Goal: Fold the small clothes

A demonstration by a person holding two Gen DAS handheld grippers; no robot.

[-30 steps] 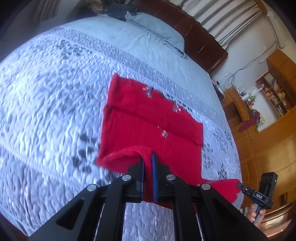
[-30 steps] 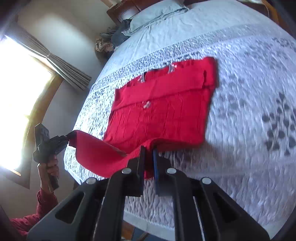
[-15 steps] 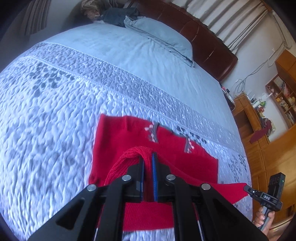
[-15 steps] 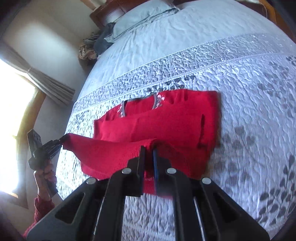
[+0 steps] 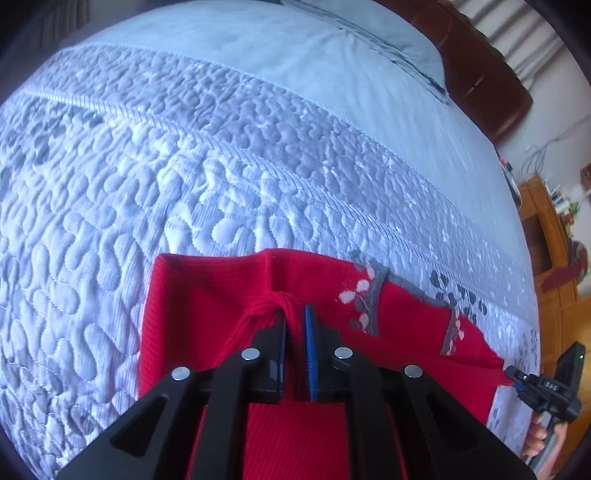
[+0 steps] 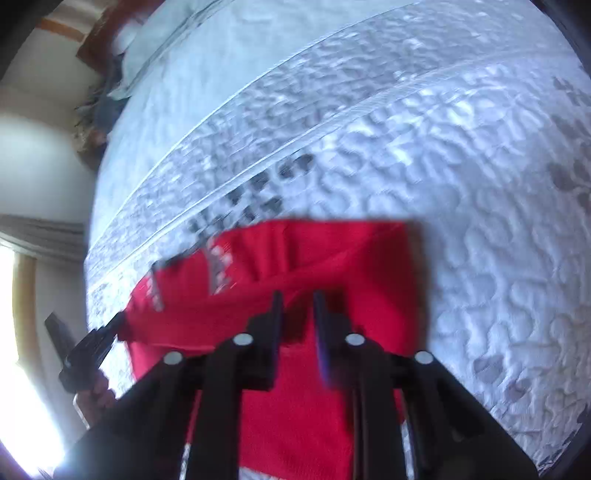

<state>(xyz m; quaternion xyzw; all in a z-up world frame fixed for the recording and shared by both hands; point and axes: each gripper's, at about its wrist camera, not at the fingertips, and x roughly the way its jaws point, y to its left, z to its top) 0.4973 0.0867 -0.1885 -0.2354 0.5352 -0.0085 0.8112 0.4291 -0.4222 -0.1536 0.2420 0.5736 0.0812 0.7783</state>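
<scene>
A red knit sweater (image 5: 207,314) with a grey flowered collar lies on the quilted bed, its lower part folded up over its body towards the collar. My left gripper (image 5: 294,314) pinches a bunch of the folded red edge between its blue pads, and its jaws are starting to open. In the right wrist view the sweater (image 6: 351,266) is blurred. My right gripper (image 6: 297,299) has its jaws opening, a clear gap between them, with the fold's edge lying loose across the tips. Each view shows the other gripper at the fold's far corner: right (image 5: 517,376), left (image 6: 118,321).
The pale blue quilt (image 5: 147,166) stretches beyond the sweater to a pillow (image 5: 388,29) and a dark wooden headboard (image 5: 480,74). Wooden cabinets (image 5: 554,258) stand past the bed's right side. A bright window (image 6: 11,332) and a heap of clothes (image 6: 96,122) are on the left.
Both grippers carried the sweater's lower edge forward and down over its body, up to the collar. The right jaws, shut on the fabric before, now stand apart.
</scene>
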